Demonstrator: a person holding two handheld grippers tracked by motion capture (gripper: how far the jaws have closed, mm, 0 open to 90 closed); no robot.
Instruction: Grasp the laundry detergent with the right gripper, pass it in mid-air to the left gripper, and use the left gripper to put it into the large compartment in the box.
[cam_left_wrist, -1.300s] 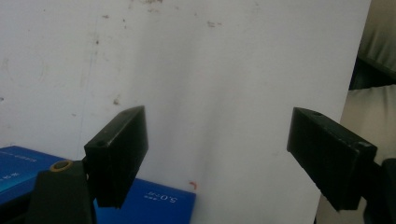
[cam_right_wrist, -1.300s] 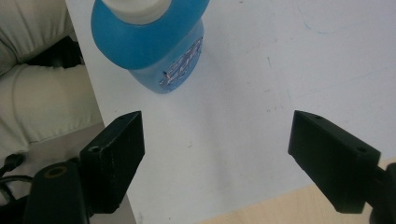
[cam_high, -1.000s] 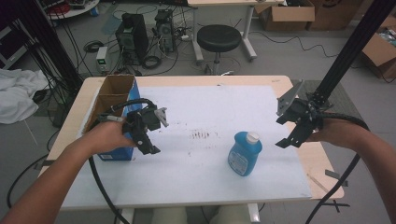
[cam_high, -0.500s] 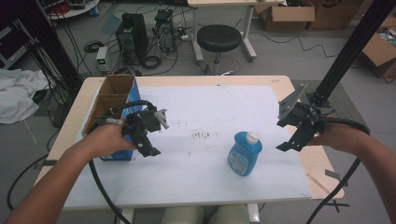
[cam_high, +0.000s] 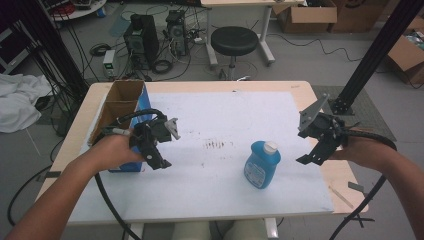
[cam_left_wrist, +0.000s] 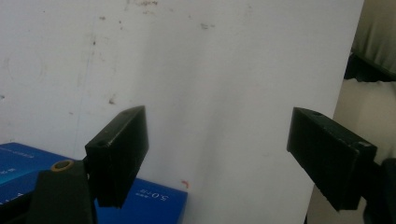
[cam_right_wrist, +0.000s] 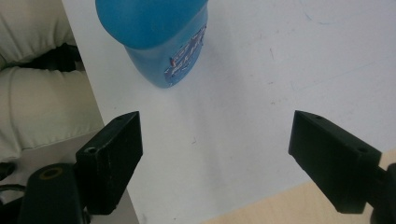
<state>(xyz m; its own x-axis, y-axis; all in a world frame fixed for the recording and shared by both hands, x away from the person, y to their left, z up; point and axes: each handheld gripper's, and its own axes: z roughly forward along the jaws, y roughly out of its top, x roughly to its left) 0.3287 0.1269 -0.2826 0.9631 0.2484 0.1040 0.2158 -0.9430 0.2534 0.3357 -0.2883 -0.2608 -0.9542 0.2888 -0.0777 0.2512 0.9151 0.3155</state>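
A blue bottle (cam_high: 261, 164) with a white cap stands upright on the white sheet, right of centre; its lower body shows in the right gripper view (cam_right_wrist: 156, 37). My right gripper (cam_high: 311, 156) hovers open to the bottle's right, nothing between its jaws (cam_right_wrist: 215, 158). A blue-sided cardboard box (cam_high: 119, 107), open at the top, stands at the table's left edge. My left gripper (cam_high: 159, 159) is open just right of that box, and a corner of the box (cam_left_wrist: 149, 203) lies below its jaws (cam_left_wrist: 217, 158).
The white sheet (cam_high: 215, 120) covers most of the wooden table (cam_high: 300, 89) and bears dark smudges (cam_high: 216, 144) near its middle. A black frame post (cam_high: 370, 55) rises at the right rear. A stool (cam_high: 235, 42), computers and boxes stand on the floor beyond.
Both grippers have barely shifted; the right one has drifted slightly. The bottle and box have stayed put.
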